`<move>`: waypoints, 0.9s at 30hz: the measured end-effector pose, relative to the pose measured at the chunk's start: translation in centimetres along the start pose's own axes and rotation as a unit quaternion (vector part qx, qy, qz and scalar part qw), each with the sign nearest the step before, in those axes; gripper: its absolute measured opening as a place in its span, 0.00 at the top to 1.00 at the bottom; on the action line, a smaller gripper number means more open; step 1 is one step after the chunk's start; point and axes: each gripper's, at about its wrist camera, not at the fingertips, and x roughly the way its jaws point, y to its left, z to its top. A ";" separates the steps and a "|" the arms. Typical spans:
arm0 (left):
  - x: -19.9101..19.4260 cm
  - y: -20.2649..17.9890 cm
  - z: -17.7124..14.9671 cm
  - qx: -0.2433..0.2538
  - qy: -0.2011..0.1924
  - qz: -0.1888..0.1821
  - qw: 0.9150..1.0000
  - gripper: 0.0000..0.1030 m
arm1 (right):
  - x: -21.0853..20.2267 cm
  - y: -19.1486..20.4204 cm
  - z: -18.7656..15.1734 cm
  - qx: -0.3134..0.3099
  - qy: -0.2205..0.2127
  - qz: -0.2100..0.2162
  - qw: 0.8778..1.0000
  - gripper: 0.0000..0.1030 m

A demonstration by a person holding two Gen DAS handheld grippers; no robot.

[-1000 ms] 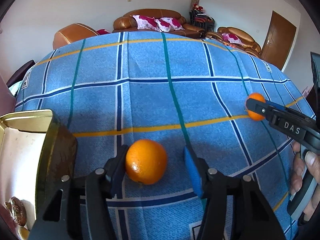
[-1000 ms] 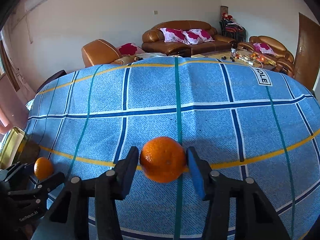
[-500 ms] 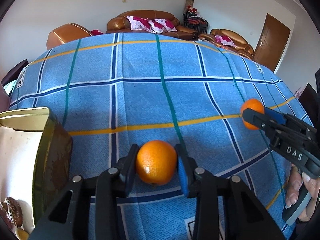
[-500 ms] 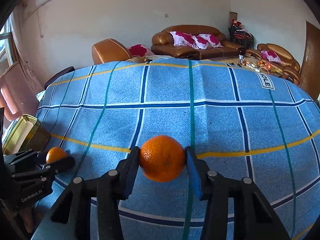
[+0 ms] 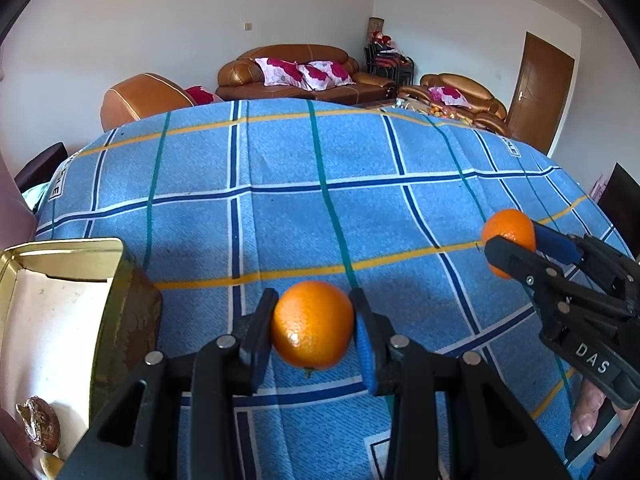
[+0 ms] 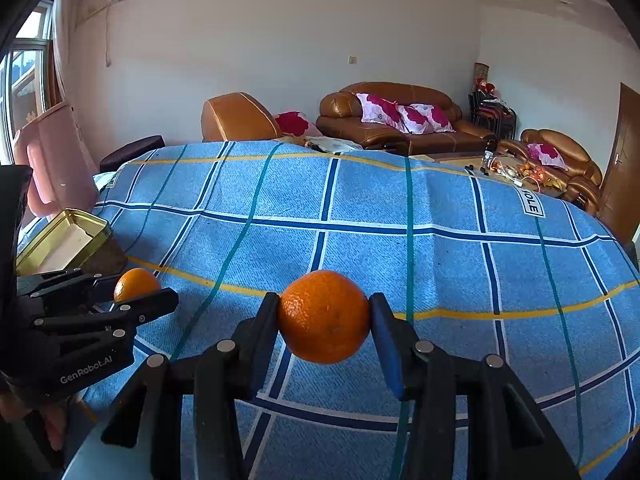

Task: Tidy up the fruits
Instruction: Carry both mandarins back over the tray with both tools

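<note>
Both tongs grip oranges beside tin's rim.

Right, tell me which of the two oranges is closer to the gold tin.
The orange in the left gripper: the gold tin sits just beside it. The other orange, in the right gripper, is farther off.

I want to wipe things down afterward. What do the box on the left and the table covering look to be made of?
The box looks like thin metal: shiny gold rim, with a worn, rust-like brown patch on its outer wall. Its pale inside may be a paper or card liner; unclear. The table covering looks like woven cloth, matte, with a visible weave and soft creases.
</note>
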 end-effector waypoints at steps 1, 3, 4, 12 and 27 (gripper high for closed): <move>-0.1 0.0 0.0 -0.001 -0.003 0.002 1.000 0.64 | -0.1 0.1 0.0 -0.001 -0.004 -0.001 1.000 0.54; -0.3 -0.1 0.0 -0.003 -0.011 0.007 1.000 0.64 | -0.5 0.3 0.0 -0.003 -0.012 -0.005 1.000 0.54; -0.4 -0.1 0.0 -0.003 -0.015 0.008 1.000 0.64 | -0.7 0.3 -0.1 -0.004 -0.016 -0.007 1.000 0.54; -1.4 -0.1 -0.1 -0.004 -0.043 0.022 0.999 0.63 | -1.9 0.7 -0.2 -0.007 -0.048 -0.013 0.999 0.54; -3.4 0.0 -0.3 -0.008 -0.102 0.043 0.994 0.63 | -3.9 1.3 -0.7 -0.014 -0.093 -0.021 0.995 0.54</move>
